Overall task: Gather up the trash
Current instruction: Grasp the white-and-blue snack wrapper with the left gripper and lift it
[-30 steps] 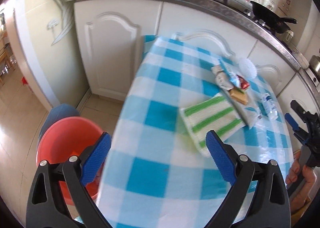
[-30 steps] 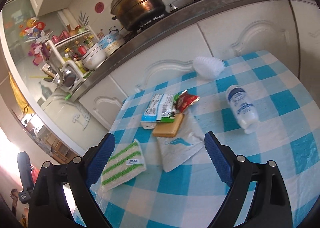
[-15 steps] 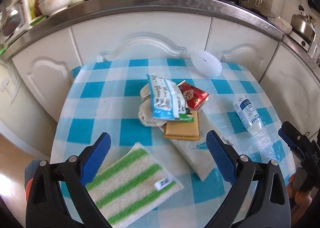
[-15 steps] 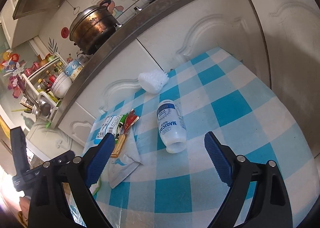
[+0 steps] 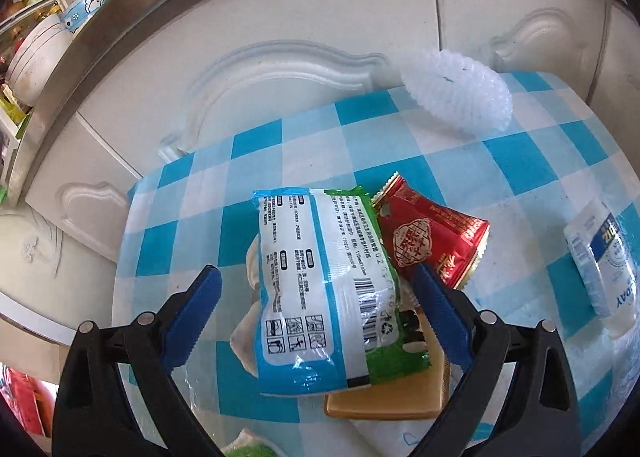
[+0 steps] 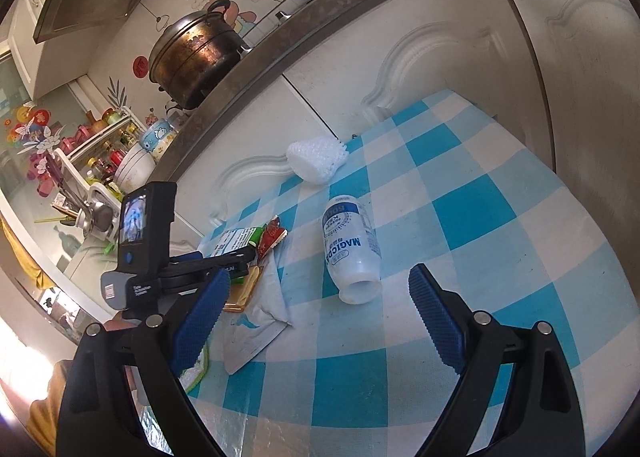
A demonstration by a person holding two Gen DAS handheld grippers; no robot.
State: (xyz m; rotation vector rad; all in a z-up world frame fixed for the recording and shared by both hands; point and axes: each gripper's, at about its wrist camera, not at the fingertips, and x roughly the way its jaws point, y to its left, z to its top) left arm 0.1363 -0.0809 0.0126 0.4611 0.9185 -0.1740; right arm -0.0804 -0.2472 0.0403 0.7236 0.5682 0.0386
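Trash heap and fallen bottle on checked desk (image 5: 532,161); both hand-held grippers spread.

Left hand-held gripper (image 5: 316,317): jaws wide apart, straddling the blue-and-white wrapper (image 5: 312,289), gripping nothing. Wrapper tops the heap; long axis runs 12 to 6 o'clock, barcode end toward 5. Red packet (image 5: 432,241) touches it at 2 o'clock, crimped end pointing 11. Tan card (image 5: 384,397) underneath at 6. White brush (image 5: 456,93) well apart at 1. Right hand-held gripper (image 6: 316,317): jaws wide apart, empty. White bottle (image 6: 350,245) lies on its side between them; long axis 12 to 6, open mouth toward 6.
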